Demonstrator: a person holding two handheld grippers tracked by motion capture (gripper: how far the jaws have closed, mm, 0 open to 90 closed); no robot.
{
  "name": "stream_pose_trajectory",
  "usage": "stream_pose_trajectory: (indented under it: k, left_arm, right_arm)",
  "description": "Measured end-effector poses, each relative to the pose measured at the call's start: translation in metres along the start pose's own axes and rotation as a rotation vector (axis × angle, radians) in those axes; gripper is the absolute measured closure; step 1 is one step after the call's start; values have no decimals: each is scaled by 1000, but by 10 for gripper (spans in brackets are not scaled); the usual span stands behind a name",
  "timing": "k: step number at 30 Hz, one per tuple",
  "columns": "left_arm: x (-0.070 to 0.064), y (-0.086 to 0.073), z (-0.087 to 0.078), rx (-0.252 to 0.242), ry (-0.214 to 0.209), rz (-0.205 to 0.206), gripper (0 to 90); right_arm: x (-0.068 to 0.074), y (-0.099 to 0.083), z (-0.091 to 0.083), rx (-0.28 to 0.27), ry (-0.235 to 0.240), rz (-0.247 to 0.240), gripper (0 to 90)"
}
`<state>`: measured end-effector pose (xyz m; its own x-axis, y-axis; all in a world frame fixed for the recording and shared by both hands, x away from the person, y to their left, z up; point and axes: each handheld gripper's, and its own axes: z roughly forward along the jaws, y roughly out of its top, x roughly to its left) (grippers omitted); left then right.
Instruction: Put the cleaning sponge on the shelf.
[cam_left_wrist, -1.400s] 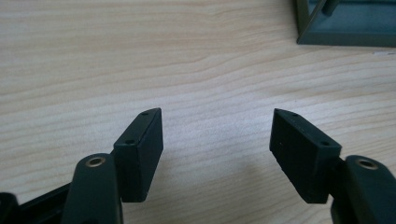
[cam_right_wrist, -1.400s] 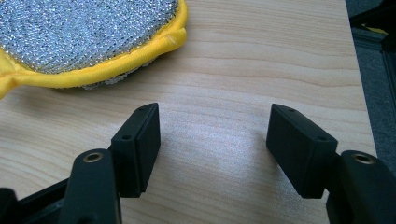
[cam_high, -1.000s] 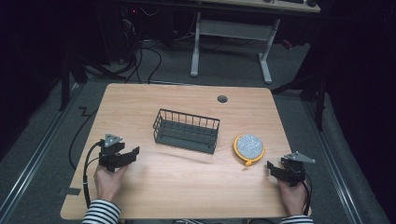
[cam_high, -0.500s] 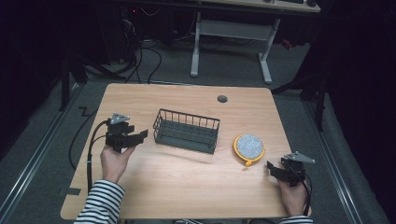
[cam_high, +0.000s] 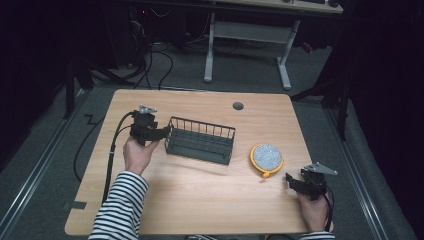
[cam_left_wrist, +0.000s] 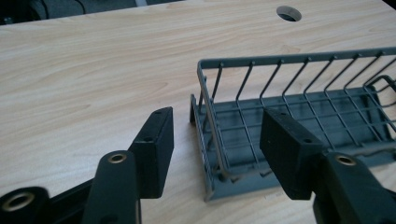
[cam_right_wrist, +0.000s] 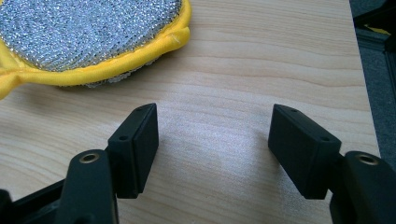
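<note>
A dark grey wire basket (cam_high: 201, 140) stands empty mid-table. My left gripper (cam_high: 161, 133) is open right at the basket's left end; in the left gripper view the basket's end wall (cam_left_wrist: 210, 126) stands between its spread jaws, untouched. A round silver scrubber with a yellow rim (cam_high: 266, 158) lies to the right of the basket. My right gripper (cam_high: 292, 181) rests open near the front right corner, just short of the scrubber (cam_right_wrist: 88, 37), with bare wood between its jaws.
The wooden table (cam_high: 200, 200) has a round cable hole (cam_high: 238, 106) near its back edge. Black cables trail off the left side onto the floor. A desk frame (cam_high: 247, 35) stands behind the table.
My left gripper has moved forward and to the right, from the table's front left up to the basket's left end. The right gripper has stayed put.
</note>
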<state>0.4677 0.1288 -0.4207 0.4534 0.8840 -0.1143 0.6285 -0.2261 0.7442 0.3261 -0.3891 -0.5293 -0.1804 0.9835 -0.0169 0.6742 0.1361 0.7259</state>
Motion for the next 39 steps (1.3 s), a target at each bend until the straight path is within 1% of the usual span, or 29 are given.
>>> stream_pose_trajectory:
  k: [1, 3, 4, 5, 6, 7, 8, 10, 14, 16, 18, 23, 24, 26, 28, 29, 30, 31, 32, 33, 35, 39]
  left_arm:
    - [0, 0, 0, 0, 0, 0, 465]
    - [-1, 2, 7, 11, 8, 1, 469]
    - [0, 3, 10, 15, 4, -5, 477]
    - [2, 3, 15, 31, 10, -10, 485]
    - [2, 3, 15, 31, 10, -10, 490]
    - [3, 3, 18, 41, 22, -9, 490]
    - [3, 2, 21, 51, 33, -6, 498]
    - [3, 1, 25, 57, 35, -2, 525]
    - [1, -1, 31, 66, 34, 7, 548]
    - [0, -2, 32, 75, 40, 16, 569]
    - [-1, -3, 34, 81, 44, 33, 602]
    - [-3, -4, 35, 78, 32, 46, 684]
    - [-4, -4, 35, 79, 27, 50, 684]
    - [-5, -5, 35, 81, 25, 63, 715]
    - [-7, -5, 35, 80, 36, 71, 745]
    - [-8, -5, 35, 81, 40, 76, 745]
    - [-8, -6, 34, 87, 46, 86, 763]
    - [-8, -6, 34, 87, 46, 86, 770]
    - [-7, -8, 33, 77, 39, 72, 778]
    - [-7, -8, 33, 77, 39, 72, 787]
    - [-5, -10, 33, 68, 25, 59, 792]
    - [-6, -13, 31, 65, 19, 59, 794]
  right_arm:
    - [0, 0, 0, 0, 0, 0, 337]
    - [0, 0, 0, 1, 1, 1, 336]
    - [0, 0, 0, -1, 2, 0, 336]
    - [0, 0, 0, 0, 1, 1, 336]
    - [0, 0, 0, 0, 1, 1, 336]
    - [0, 0, 0, 1, 0, 2, 336]
    - [0, 0, 0, 1, 0, 2, 336]
    - [0, 0, 0, 1, 0, 2, 336]
    - [0, 0, 0, 1, 1, 1, 336]
    - [0, 0, 0, 1, 0, 2, 336]
    - [0, 0, 0, 2, 1, 4, 336]
    - [0, 0, 0, 1, 1, 2, 336]
    - [0, 0, 0, 1, 1, 2, 336]
    - [0, 0, 0, 1, 1, 2, 335]
    - [0, 0, 0, 1, 2, 1, 335]
    - [0, 0, 0, 1, 2, 1, 335]
    - [0, 0, 0, 1, 1, 0, 335]
    - [0, 0, 0, 1, 1, 0, 335]
    - [0, 0, 0, 1, 1, 0, 335]
    - [0, 0, 0, 1, 1, 0, 335]
    - [0, 0, 0, 1, 1, 0, 334]
    - [0, 0, 0, 1, 1, 0, 334]
